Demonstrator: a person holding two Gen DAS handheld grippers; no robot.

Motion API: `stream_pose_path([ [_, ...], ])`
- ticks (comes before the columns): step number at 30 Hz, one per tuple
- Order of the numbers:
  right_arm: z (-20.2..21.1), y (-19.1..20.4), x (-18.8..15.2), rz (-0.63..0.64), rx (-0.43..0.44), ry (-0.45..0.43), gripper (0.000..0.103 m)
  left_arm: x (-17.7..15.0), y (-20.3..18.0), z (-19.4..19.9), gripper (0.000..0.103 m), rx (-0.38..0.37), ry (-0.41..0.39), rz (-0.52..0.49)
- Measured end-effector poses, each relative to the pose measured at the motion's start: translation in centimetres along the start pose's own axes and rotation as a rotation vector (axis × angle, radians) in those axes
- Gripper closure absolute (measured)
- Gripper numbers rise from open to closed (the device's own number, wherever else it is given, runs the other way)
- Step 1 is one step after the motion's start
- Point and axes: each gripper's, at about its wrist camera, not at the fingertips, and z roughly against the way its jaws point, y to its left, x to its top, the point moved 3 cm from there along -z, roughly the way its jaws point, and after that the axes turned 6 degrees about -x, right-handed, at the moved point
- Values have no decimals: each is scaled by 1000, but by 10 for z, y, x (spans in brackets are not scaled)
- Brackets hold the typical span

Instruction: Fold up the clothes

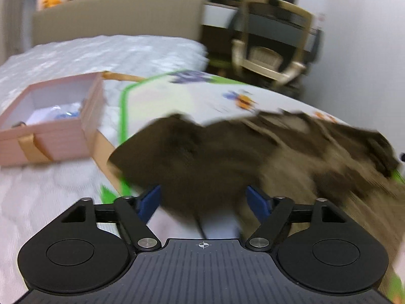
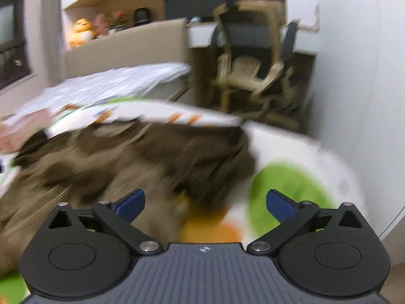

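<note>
We hold the left claw (image 1: pixel 203 200) wide apart; the brown garment (image 1: pixel 227 157) lies on the mat (image 1: pixel 157 93) at 12 to 2 o'clock, its near edge between the pads, ungripped. Our right claw (image 2: pixel 205 204) is wide too; the garment (image 2: pixel 126 157) lies at 10 to 12 o'clock.

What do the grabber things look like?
Both look the same. The left gripper and the right gripper each have blue fingers on black arms with silver bolts, two round black discs, and a ribbed dark grey body with a small white crosshair mark.
</note>
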Motion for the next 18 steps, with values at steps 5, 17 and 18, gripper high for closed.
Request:
stream_pose_path([
  [5, 10, 25, -47, -33, 101, 99, 0, -29, -72, 34, 9, -165, 15, -123],
  [17, 35, 86, -87, 226, 13, 56, 0, -104, -166, 45, 9, -214, 133, -431],
  [18, 36, 93, -88, 285, -32, 35, 1, -106, -164, 44, 9, -206, 139, -421],
])
